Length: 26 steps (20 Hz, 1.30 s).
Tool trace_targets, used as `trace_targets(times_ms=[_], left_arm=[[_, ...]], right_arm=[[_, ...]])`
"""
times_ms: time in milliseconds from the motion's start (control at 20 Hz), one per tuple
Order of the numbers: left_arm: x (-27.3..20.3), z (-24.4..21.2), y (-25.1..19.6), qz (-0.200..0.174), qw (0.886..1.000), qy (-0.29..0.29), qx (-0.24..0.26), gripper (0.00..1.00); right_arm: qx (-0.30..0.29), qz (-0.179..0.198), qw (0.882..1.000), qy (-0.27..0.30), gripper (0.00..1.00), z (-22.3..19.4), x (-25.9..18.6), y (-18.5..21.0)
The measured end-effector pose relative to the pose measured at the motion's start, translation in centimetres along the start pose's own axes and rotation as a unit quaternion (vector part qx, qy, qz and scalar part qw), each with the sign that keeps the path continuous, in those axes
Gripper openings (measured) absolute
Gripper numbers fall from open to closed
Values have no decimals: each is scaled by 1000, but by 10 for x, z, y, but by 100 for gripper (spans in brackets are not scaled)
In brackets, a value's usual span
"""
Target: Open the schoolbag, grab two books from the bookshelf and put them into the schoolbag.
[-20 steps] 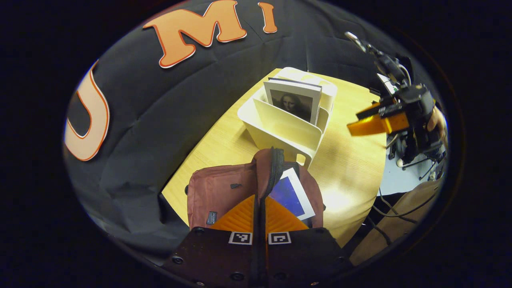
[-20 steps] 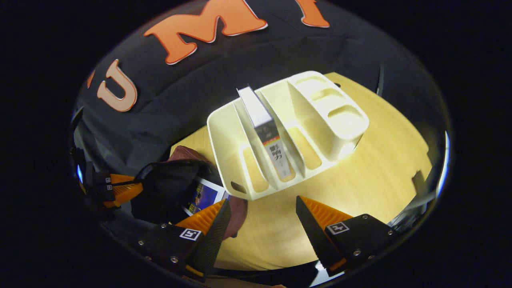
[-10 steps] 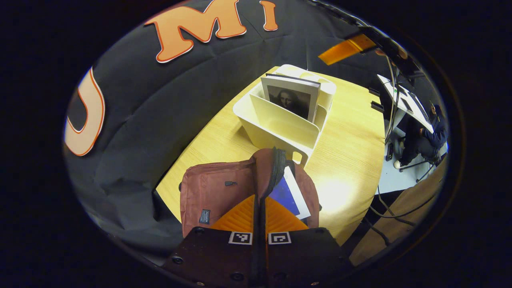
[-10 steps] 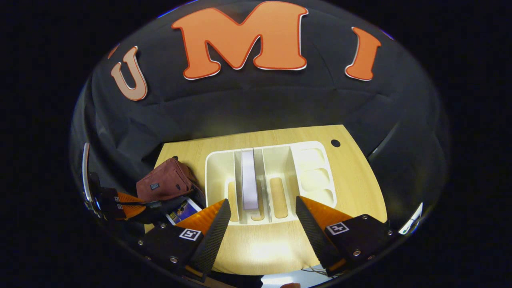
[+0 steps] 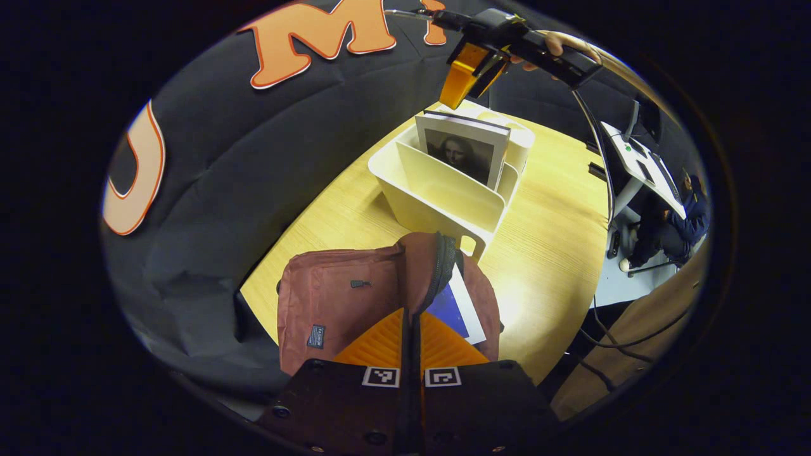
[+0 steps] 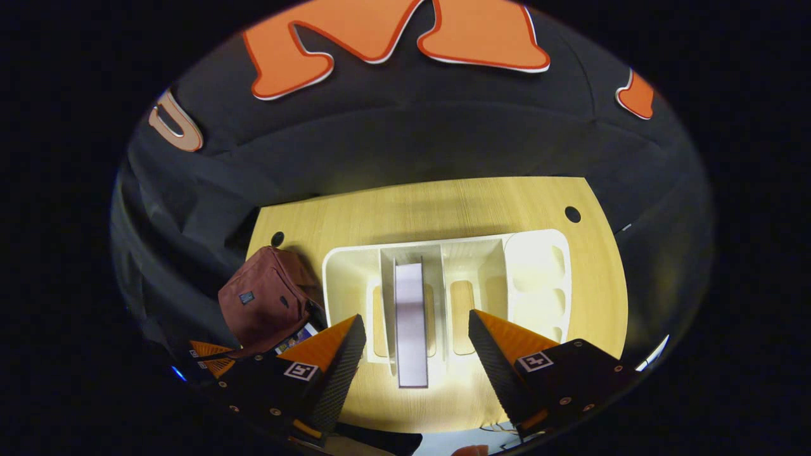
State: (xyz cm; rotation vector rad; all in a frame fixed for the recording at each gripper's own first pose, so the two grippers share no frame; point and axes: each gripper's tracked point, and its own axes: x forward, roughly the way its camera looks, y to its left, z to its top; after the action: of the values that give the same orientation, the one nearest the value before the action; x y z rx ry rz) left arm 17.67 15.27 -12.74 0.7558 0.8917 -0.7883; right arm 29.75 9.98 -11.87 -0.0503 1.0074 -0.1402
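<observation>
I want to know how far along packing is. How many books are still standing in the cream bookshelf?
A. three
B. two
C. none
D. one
D: one book stands in a middle slot of the bookshelf, while another book already pokes out of the open schoolbag, whose edge the left hand-held gripper pinches.

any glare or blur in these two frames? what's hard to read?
Left gripper view: a glare patch on the table beside the bag; the right tool up top is slightly soft; strong fisheye bending at the edges. Right gripper view: sharp, but light washes out the shelf's near edge and the table in front of it; the book shows edge-on, so its cover can't be read.
</observation>
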Motion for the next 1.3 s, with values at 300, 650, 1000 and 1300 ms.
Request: trace_targets(times_ms=[300,650,1000,1300], left_arm=[[2,-3,1,-1,1000,5,-8,1],[1,-10,5,2,1000,6,-17,1],[1,-14,4,1,1000,8,-16,1],[2,-18,-1,-3,1000,9,-8,0]], right_arm=[[-29,-12,997,73,98,-18,37,6],[-47,-27,992,114,83,-34,54,6],[-54,-33,991,121,18,-43,54,12],[-13,-16,996,89,28,-31,25,17]])
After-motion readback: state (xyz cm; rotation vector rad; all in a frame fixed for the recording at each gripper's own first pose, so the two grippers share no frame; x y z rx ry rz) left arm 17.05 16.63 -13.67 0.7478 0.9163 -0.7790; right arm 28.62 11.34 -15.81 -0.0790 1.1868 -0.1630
